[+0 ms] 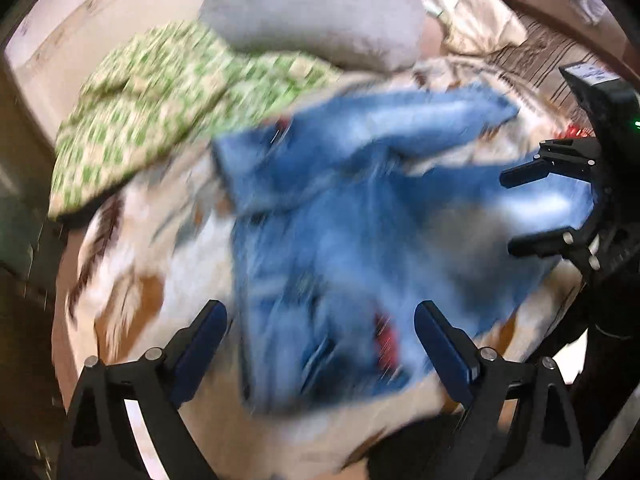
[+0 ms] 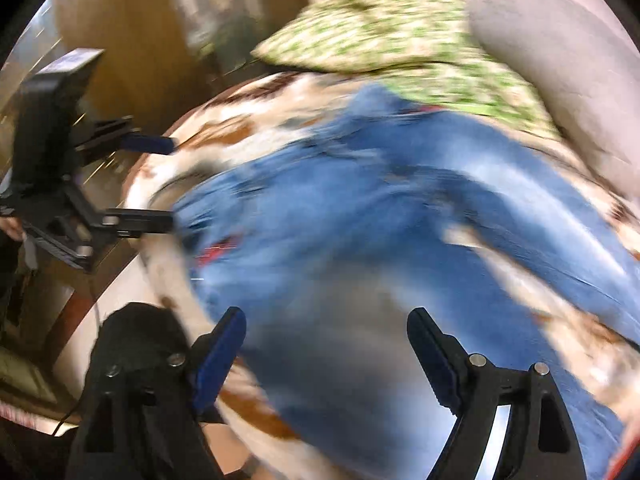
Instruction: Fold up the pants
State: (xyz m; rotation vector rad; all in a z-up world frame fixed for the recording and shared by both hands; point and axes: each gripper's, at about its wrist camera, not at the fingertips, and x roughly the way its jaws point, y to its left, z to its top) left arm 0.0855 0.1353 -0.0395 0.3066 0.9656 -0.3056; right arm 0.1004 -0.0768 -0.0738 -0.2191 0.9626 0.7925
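Observation:
Blue jeans (image 1: 352, 216) lie crumpled on a bed with a cream and brown patterned cover (image 1: 132, 264); they also show in the right wrist view (image 2: 360, 216). Both views are blurred by motion. My left gripper (image 1: 320, 320) is open and empty above the waist end of the jeans. My right gripper (image 2: 326, 328) is open and empty above the jeans. It shows at the right edge of the left wrist view (image 1: 508, 212). The left gripper shows at the left of the right wrist view (image 2: 172, 182).
A green and white patterned pillow (image 1: 152, 104) and a grey pillow (image 1: 316, 12) lie at the head of the bed. A beige crumpled cloth (image 1: 480, 20) lies at the far right. Wooden furniture (image 2: 132, 40) stands beside the bed.

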